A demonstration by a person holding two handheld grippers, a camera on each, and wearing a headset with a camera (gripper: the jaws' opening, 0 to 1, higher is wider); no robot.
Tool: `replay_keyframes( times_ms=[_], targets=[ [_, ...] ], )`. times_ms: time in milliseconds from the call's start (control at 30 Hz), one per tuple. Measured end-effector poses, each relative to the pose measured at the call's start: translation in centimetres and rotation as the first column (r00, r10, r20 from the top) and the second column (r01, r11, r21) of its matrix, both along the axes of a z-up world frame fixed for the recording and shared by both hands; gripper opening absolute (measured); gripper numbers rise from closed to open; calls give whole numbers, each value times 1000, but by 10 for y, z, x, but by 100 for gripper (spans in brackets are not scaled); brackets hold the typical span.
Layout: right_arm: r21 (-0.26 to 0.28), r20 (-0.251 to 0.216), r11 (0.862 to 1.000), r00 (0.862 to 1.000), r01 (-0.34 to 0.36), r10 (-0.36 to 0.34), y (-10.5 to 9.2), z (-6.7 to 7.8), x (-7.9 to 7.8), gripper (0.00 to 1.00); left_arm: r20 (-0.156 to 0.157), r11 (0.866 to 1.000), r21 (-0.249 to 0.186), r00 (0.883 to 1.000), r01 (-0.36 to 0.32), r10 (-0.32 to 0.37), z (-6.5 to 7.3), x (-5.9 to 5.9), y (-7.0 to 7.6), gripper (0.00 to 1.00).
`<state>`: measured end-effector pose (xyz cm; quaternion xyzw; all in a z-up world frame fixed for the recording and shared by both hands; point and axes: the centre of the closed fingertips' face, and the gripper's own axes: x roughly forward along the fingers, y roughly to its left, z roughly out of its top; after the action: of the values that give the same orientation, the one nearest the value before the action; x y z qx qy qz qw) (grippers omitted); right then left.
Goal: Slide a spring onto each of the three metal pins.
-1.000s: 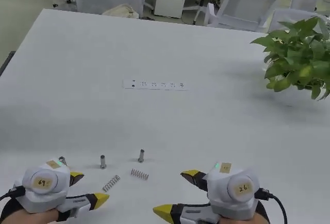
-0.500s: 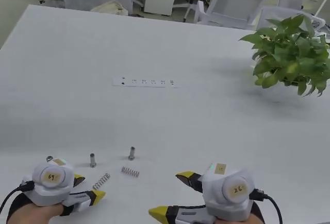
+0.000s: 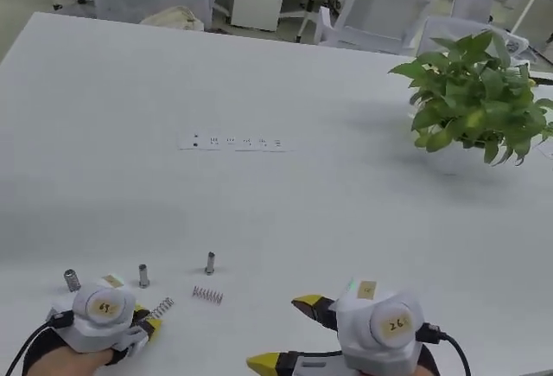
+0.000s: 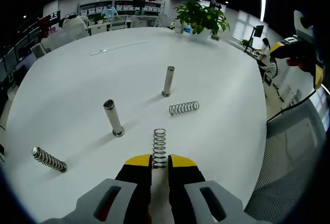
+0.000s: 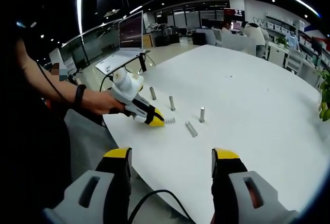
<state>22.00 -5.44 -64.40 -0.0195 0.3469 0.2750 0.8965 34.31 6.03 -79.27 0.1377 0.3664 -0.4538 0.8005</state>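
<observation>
Yellow-tipped left gripper (image 3: 149, 321), head view: low at spring (image 3: 162, 308), near bare pin (image 3: 143, 275) | left gripper view: jaws pinch spring's near end, likely for endwise threading; sprung pin (image 4: 49, 159) already done | right gripper view: right gripper (image 5: 170, 157) spread wide, idle, held clear.

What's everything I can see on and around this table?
Table: one, white, under everything.
Bare pins: two, silver, upright near the front edge.
Sprung pin: one, silver, left of them.
Loose spring: one, silver, lying before the pins.
Held spring: one, silver, left of the loose one.
Socket strip: one, white, mid-table.
Plant: one, green, far right.
Chairs: several, pale, beyond the table.
Left gripper: one, white with yellow tips, shut on the held spring.
Right gripper: one, same colours, open.
</observation>
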Motion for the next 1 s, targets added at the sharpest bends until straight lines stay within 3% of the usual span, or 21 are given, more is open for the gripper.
replay_keyframes(
  times_ms=[100,167,467,833,1000],
  targets=[
    [-1,-2,1000,1000,-1,1,0,-1,0,61,-32,1000,-11,999,-16,15,0,-1,2,3],
    [1,-5,1000,1000,-2,2,0,-2,-1,61,-18,1000,6,1000,-13,13,1,-1,6,3],
    [8,-12,1000,1000,-13,13,5,-5,0,61,-12,999,-21,1000,-28,28,17,-2,25,3],
    [28,-13,999,999,-29,29,11,-6,2,59,24,998,-35,999,-46,47,42,-15,54,3],
    [46,-12,998,999,-33,33,15,-6,5,58,43,998,-28,998,-48,49,46,-18,63,3]
  ],
)
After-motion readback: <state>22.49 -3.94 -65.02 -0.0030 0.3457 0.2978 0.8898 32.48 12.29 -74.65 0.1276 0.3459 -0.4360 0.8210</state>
